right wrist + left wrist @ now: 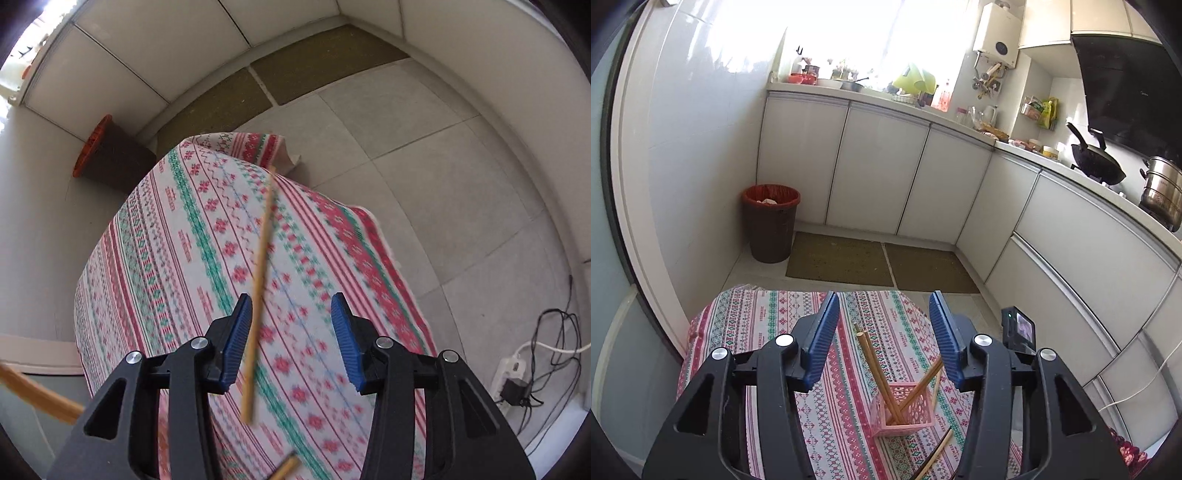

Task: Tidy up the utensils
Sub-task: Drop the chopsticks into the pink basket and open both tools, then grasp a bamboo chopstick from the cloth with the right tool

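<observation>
Task partway | several chopsticks (877,369) stand in pink basket (905,410) on patterned tablecloth (757,325) | loose chopstick (260,280) lies unsorted between parted, empty right gripper (291,306) | left gripper (884,306) likewise gapes empty above basket

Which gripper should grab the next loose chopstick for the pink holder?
Right, probably. The right gripper is open with a loose chopstick running between its fingers, beside the left pad. The left gripper is open too, but hangs above the pink holder with nothing between its fingers.
</observation>
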A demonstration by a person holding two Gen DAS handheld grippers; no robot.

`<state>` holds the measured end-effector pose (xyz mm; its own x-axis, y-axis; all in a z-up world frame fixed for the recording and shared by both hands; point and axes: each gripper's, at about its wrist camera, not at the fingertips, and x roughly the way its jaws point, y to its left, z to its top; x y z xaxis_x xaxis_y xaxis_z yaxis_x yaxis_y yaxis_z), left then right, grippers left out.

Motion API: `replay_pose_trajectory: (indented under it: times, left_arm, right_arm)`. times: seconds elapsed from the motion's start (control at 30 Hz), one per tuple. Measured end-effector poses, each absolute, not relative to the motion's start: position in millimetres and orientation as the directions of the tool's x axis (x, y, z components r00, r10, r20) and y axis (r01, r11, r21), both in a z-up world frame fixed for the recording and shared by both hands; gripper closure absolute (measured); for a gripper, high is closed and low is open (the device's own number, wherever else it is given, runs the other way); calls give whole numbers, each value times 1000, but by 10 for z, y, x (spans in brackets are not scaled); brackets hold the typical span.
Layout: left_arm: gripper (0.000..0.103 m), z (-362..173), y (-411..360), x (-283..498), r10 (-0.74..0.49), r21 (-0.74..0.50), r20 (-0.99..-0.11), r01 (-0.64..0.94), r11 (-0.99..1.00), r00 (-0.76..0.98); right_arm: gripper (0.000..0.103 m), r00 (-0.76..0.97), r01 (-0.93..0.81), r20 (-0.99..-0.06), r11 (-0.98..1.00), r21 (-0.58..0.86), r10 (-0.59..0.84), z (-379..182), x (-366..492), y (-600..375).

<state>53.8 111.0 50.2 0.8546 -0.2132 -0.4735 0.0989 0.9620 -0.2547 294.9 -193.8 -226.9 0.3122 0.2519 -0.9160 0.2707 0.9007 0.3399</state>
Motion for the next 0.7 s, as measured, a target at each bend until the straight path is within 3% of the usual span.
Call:
replay_pose_trajectory:
  times: [0.3, 0.33, 0.37, 0.53, 0.7]
  left_arm:
    - [52, 344, 1219, 685, -179, -257, -508, 50, 965, 843]
    - [52, 329, 1225, 694, -175, -258, -510, 45, 965, 842]
    - [52, 322, 1229, 703, -172, -259, -511, 40, 965, 842]
    - [52, 330, 1211, 699, -181, -263, -517, 46, 964, 837]
    - [52, 422, 1206, 575, -204, -271, -493, 74, 960, 846]
  right_arm:
    - [52, 257, 260, -953, 939, 226, 158, -2587, 3548, -1646]
    - [61, 264, 253, -955, 946, 202, 133, -2588, 3572, -1623]
    - [94, 248, 252, -961, 950, 186, 123, -2616, 3583, -1616]
    - [97, 323, 255, -926, 925, 283, 194, -2529, 3294, -1744]
    - [97, 470, 165, -862, 940, 298, 191, -1785, 2605, -1813]
